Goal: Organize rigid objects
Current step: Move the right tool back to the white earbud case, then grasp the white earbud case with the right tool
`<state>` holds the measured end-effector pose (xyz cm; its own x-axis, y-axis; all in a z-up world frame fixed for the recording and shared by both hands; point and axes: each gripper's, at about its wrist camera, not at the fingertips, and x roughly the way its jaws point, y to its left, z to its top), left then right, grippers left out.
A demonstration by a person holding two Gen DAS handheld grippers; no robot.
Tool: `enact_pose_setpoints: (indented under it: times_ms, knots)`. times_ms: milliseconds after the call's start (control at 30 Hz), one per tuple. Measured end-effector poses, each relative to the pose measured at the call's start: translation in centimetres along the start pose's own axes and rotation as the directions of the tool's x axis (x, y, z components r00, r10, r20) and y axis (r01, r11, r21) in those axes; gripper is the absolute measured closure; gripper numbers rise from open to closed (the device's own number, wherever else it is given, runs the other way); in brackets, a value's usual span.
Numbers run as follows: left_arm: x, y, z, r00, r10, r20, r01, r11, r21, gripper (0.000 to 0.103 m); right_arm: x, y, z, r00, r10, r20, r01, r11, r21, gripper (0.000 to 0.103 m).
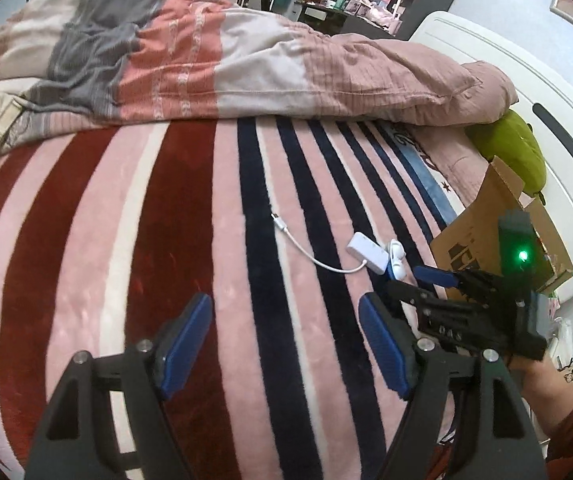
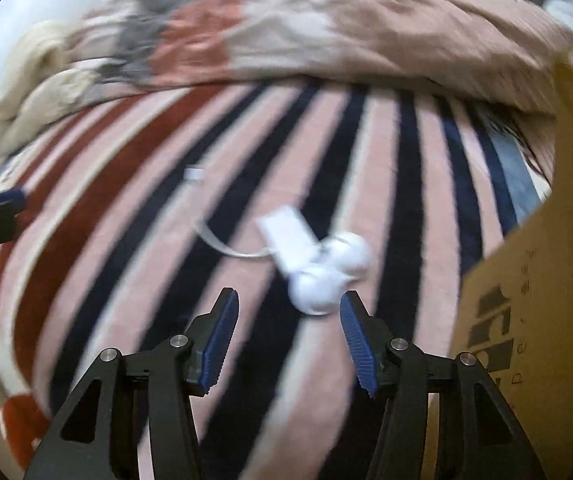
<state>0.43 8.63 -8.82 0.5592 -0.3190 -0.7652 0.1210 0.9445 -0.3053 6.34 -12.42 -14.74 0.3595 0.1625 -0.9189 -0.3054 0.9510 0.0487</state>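
Showing only bold black printing, too cropped to read, on the cardboard box [image 2: 526, 280] standing at the right of the striped bed [image 1: 166, 220]. Lying just left of that box: white adapter [image 1: 367, 255] touching white earbuds [image 1: 396, 258], under a rumpled quilt [image 1: 246, 60]. Hovering released, holding nothing: left tool [image 1: 286, 348], right tool [image 2: 288, 344] close before the earbuds.

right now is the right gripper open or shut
Open: the right gripper shows a wide gap between its blue pads, nothing held, and the white earbuds lie on the blanket just ahead.
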Motion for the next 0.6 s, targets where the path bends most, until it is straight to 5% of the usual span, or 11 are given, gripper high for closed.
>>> enact_pose_setpoints:
  times_ms: [200,233,267,300,500,600]
  knots:
    - [0.4,0.2,-0.3,1.0,-0.001,-0.01,0.001,1.0,-0.011,0.03,1.6,-1.8,0.3,0.998,0.035,0.046,-0.037,0.998,0.046,0.054]
    - [0.4,0.2,-0.4,1.0,0.0,-0.011,0.0,1.0,-0.013,0.03,1.7,-1.7,0.2,0.998,0.036,0.049,-0.038,0.999,0.038,0.062]
    - [0.3,0.1,-0.4,1.0,0.003,-0.012,-0.003,1.0,-0.014,0.03,1.9,-1.7,0.2,0.998,0.034,0.051,-0.035,0.999,0.03,0.08]
    - [0.2,0.1,-0.4,1.0,0.004,-0.011,-0.004,1.0,-0.016,0.03,2.1,-1.5,0.3,0.998,0.026,0.048,-0.027,0.999,0.021,0.081]
    - [-1.3,-1.6,0.0,1.0,-0.026,0.011,0.026,1.0,-0.005,0.03,-0.6,0.4,0.2,0.991,0.056,0.124,-0.047,0.996,-0.075,0.081]
    - [-2.5,-3.6,0.4,0.997,-0.071,0.03,0.071,0.997,0.022,0.03,-3.5,2.0,0.0,0.975,0.147,0.164,-0.121,0.98,-0.159,0.081]
